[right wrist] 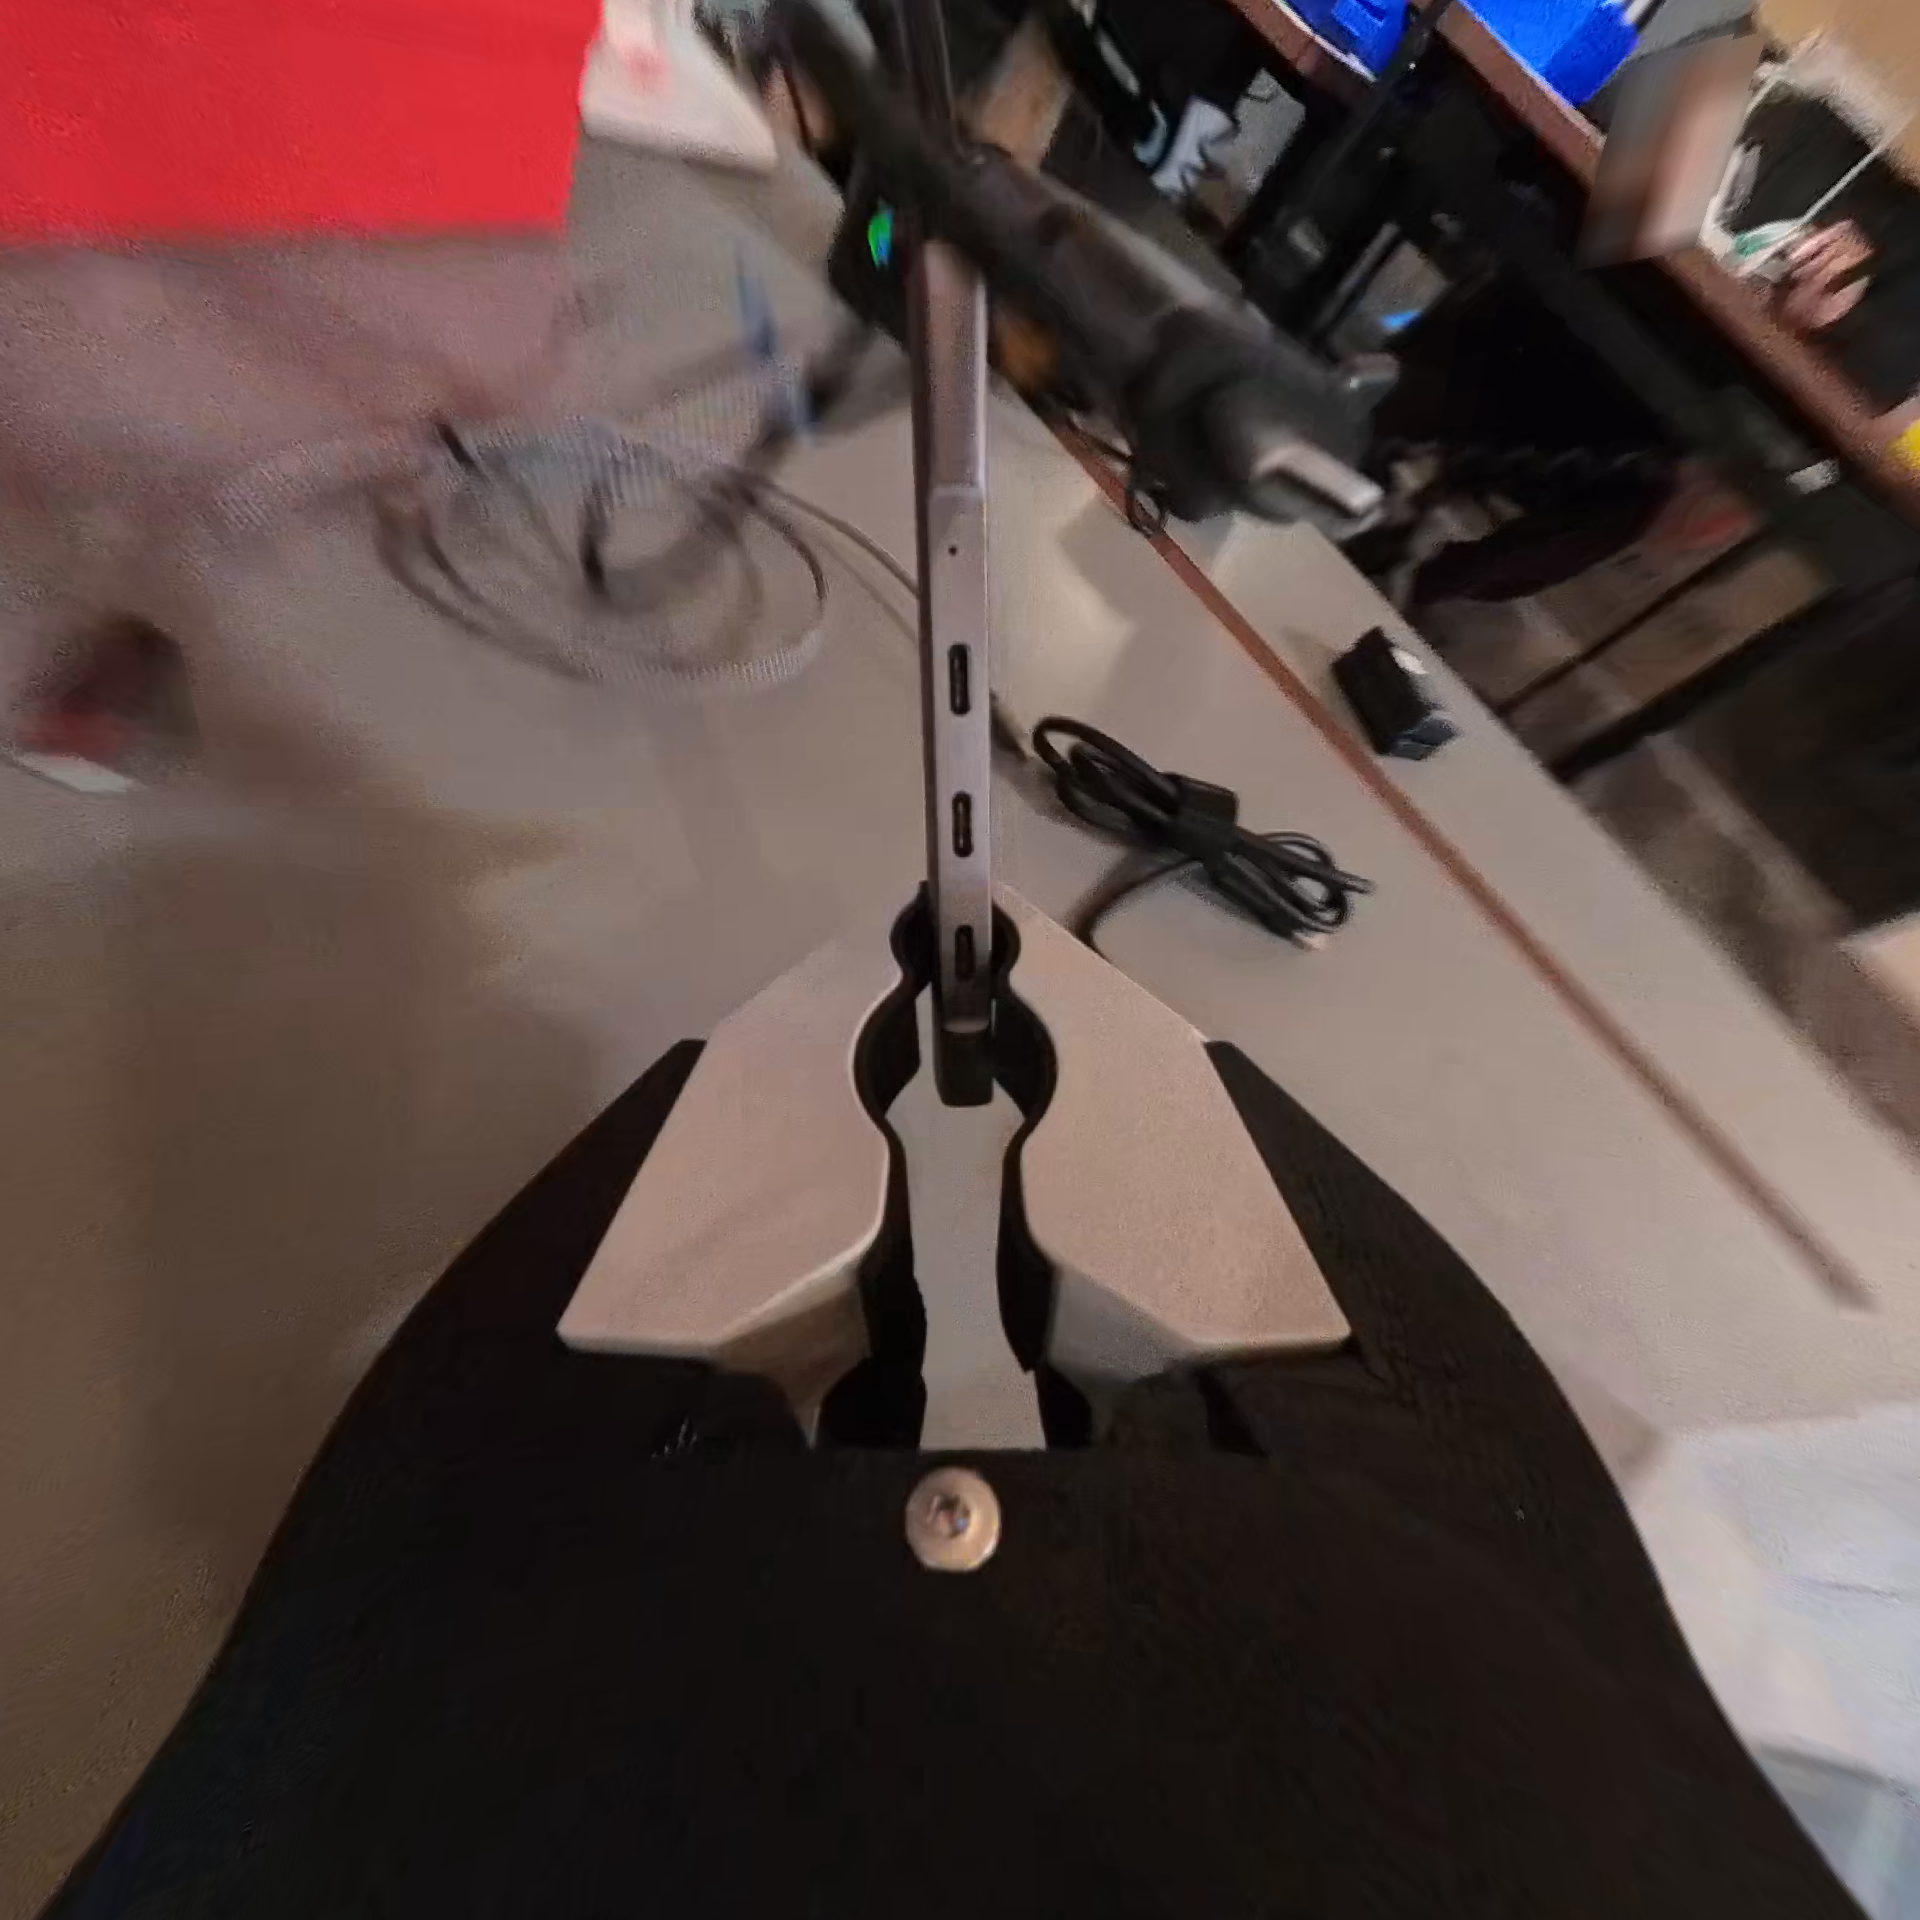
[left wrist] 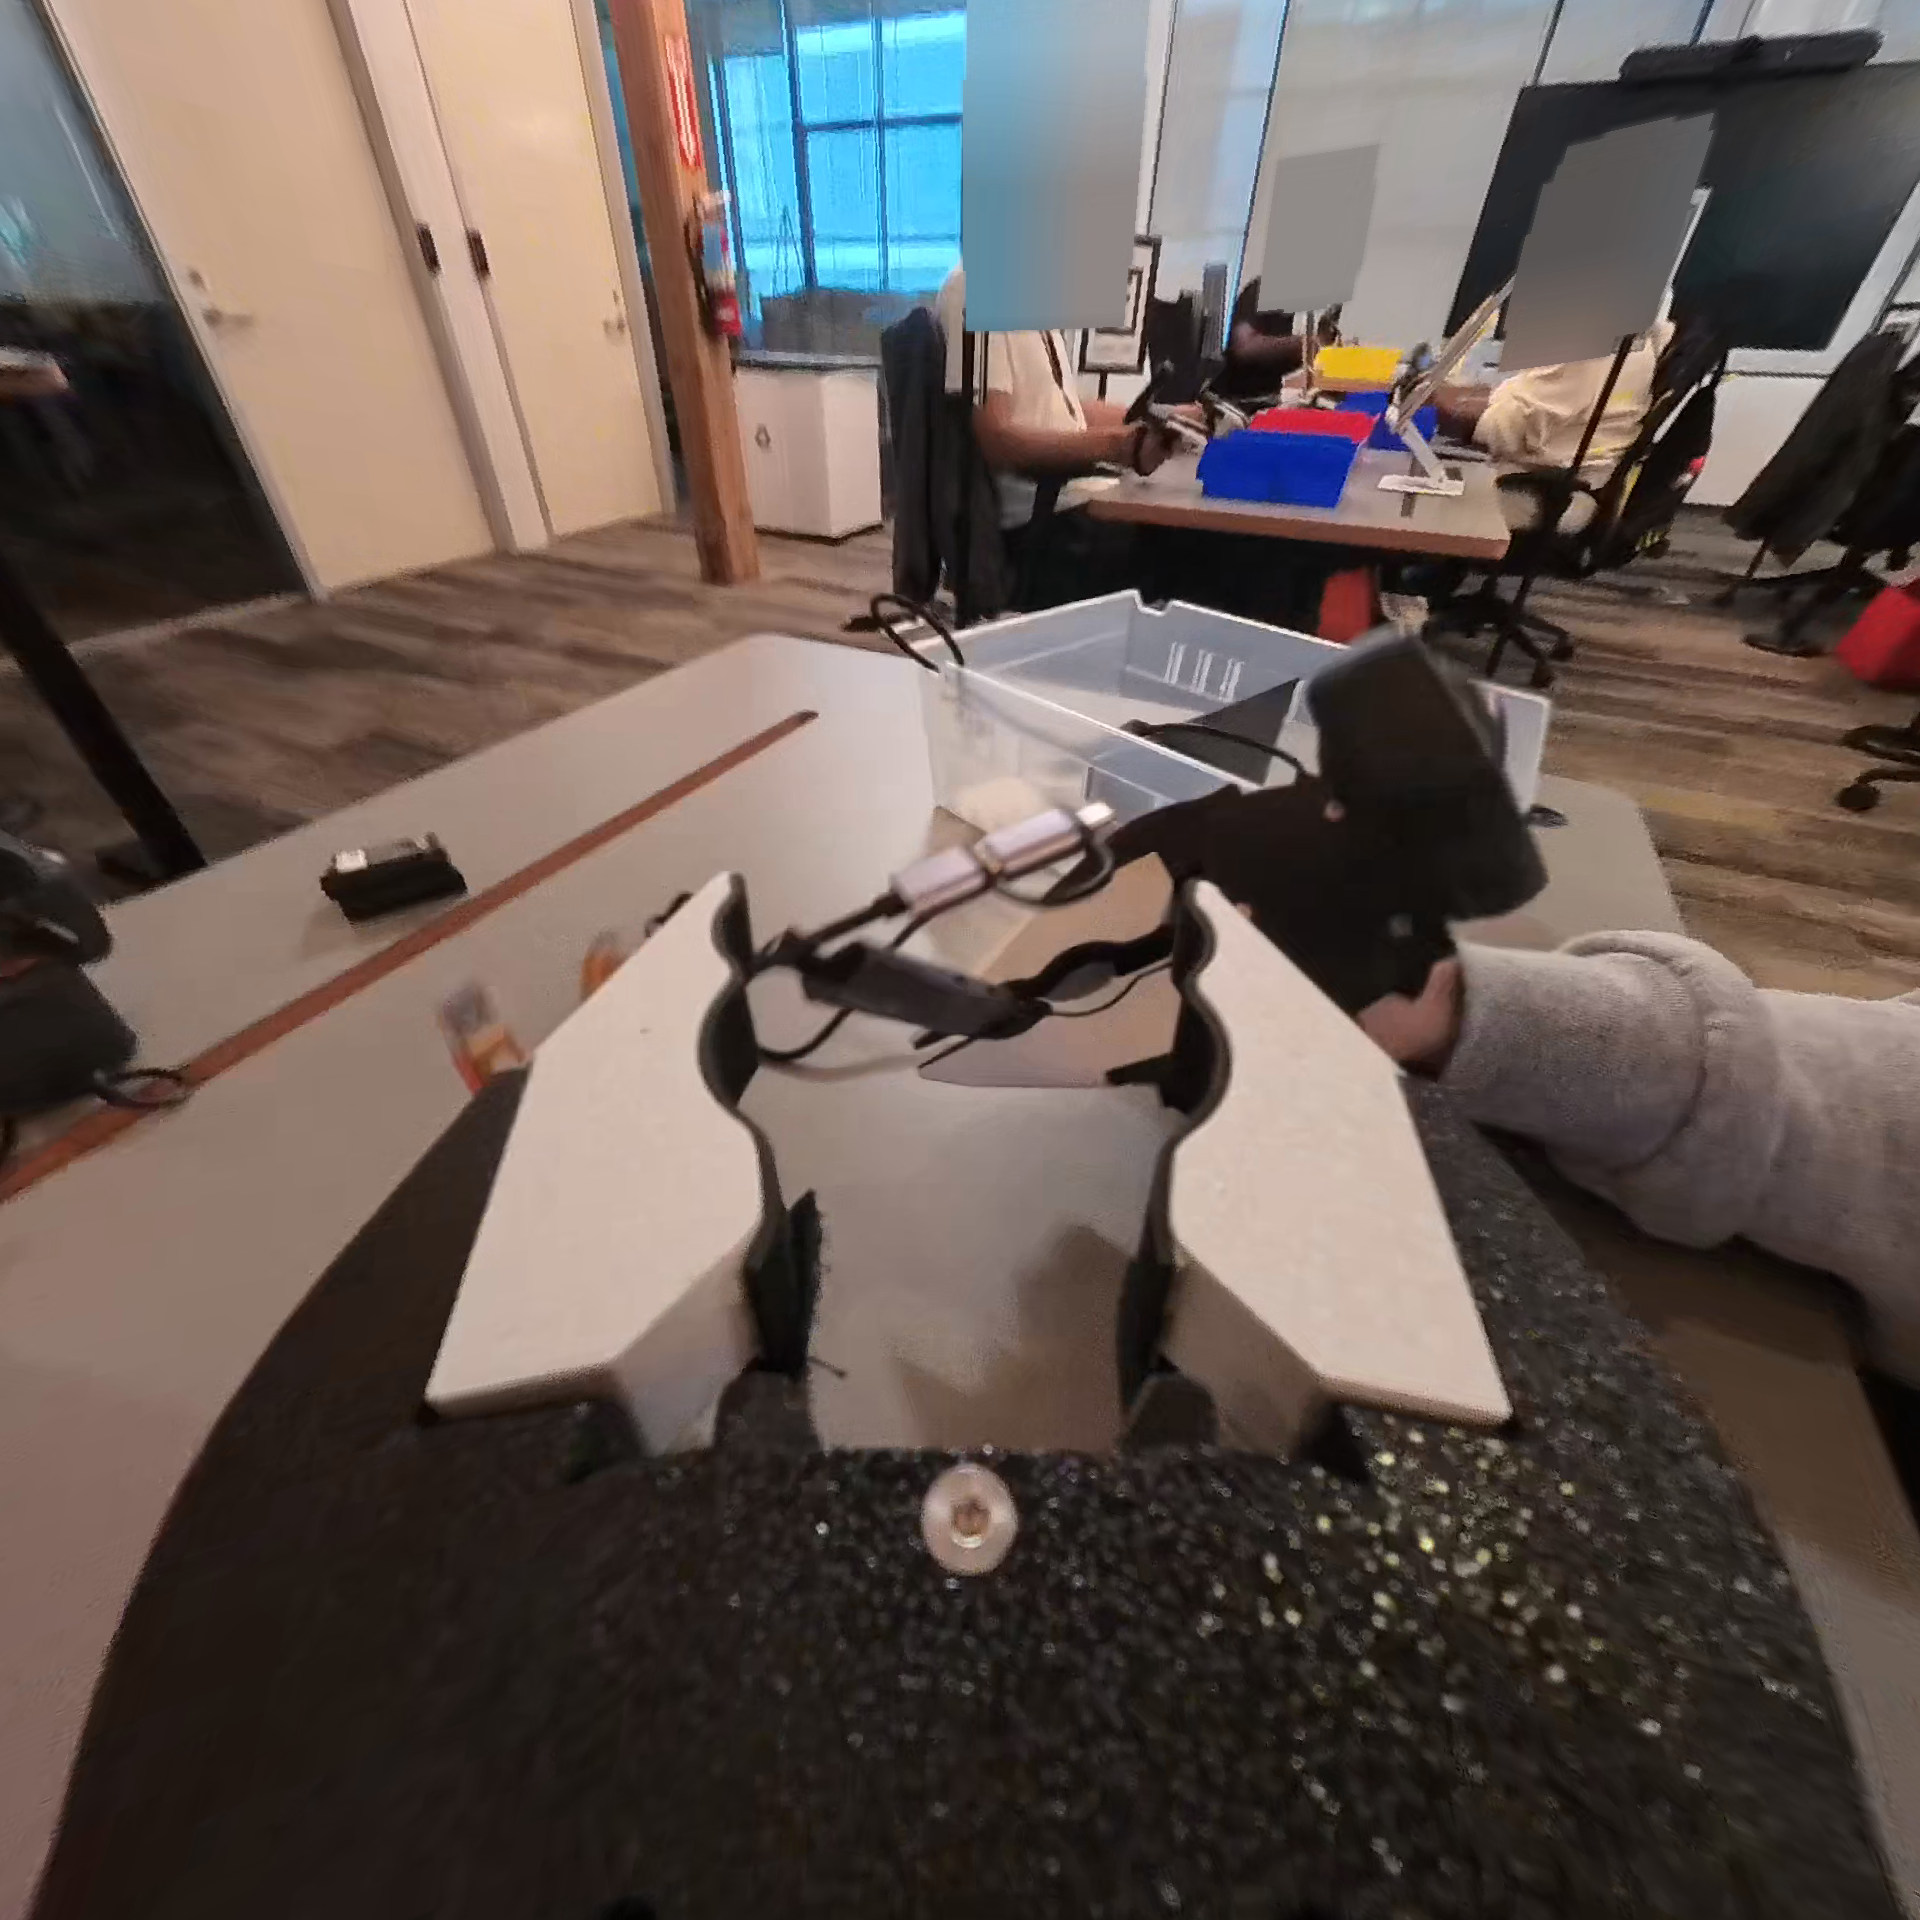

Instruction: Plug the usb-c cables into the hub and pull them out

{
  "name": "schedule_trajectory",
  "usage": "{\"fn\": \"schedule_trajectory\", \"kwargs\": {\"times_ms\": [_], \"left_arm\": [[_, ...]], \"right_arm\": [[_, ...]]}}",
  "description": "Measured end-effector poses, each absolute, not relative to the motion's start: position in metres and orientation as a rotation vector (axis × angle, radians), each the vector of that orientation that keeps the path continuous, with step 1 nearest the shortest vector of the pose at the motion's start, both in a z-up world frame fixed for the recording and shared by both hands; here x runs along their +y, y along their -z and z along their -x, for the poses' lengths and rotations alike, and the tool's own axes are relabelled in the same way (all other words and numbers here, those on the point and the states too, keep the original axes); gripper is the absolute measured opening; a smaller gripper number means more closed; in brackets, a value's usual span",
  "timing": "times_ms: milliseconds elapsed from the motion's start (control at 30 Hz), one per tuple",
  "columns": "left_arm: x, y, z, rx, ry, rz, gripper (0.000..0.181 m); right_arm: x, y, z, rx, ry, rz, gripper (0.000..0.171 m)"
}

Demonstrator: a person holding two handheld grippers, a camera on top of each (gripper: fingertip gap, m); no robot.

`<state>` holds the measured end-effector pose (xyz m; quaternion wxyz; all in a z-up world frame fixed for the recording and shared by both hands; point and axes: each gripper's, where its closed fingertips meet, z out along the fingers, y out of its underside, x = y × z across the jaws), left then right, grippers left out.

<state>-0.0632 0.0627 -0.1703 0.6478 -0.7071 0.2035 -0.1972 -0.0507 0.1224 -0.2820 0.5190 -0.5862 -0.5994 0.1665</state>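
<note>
Your right tool [right wrist: 954, 997] is clamped on the near end of the hub [right wrist: 954, 665], held edge-on above the surface [right wrist: 1195, 1039], long axis running straight away from you, empty ports facing up in a row. Your left tool [left wrist: 961, 997] is spread apart and holds nothing; the hub [left wrist: 914, 987] and silver plugs [left wrist: 992, 857] sit just past its tips, so left is nearer the cables.

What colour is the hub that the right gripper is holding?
Silver-grey metal; the hub shows best in the right wrist view, clamped in the right gripper.
</note>
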Motion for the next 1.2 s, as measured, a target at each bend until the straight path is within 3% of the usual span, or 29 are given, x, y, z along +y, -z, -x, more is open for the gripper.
{"fn": "schedule_trajectory", "kwargs": {"times_ms": [167, 333, 400, 500, 600, 700, 1000, 1200], "left_arm": [[0.063, 0.194, 0.052, 0.487, 0.637, 1.677, 0.054], [0.061, 0.200, 0.037, 0.487, 0.937, 1.600, 0.059], [0.049, 0.198, 0.029, 0.570, 1.038, 1.552, 0.047], [0.028, 0.202, 0.012, 0.740, 1.108, 1.531, 0.013], [0.032, 0.210, 0.014, 0.811, 0.851, 1.549, 0.007], [0.043, 0.200, 0.036, 0.686, 0.634, 1.515, 0.007], [0.054, 0.175, 0.123, 0.327, 0.009, 1.400, 0.007], [0.061, 0.183, 0.127, 0.312, -0.070, 1.404, 0.007]], "right_arm": [[0.109, 0.255, 0.049, -1.340, -0.785, 1.391, 0.005], [0.050, 0.243, 0.051, -1.560, -1.094, 1.168, 0.005], [0.032, 0.249, 0.050, -1.652, -1.147, 1.135, 0.005], [0.021, 0.258, 0.046, -1.742, -1.195, 1.135, 0.005], [0.019, 0.261, 0.046, -1.742, -1.219, 1.125, 0.009], [0.033, 0.254, 0.049, -1.658, -1.144, 1.130, 0.048], [0.050, 0.319, 0.061, -1.785, -0.871, 1.439, 0.031], [0.103, 0.303, 0.085, -1.592, -0.832, 1.645, 0.023]]}}
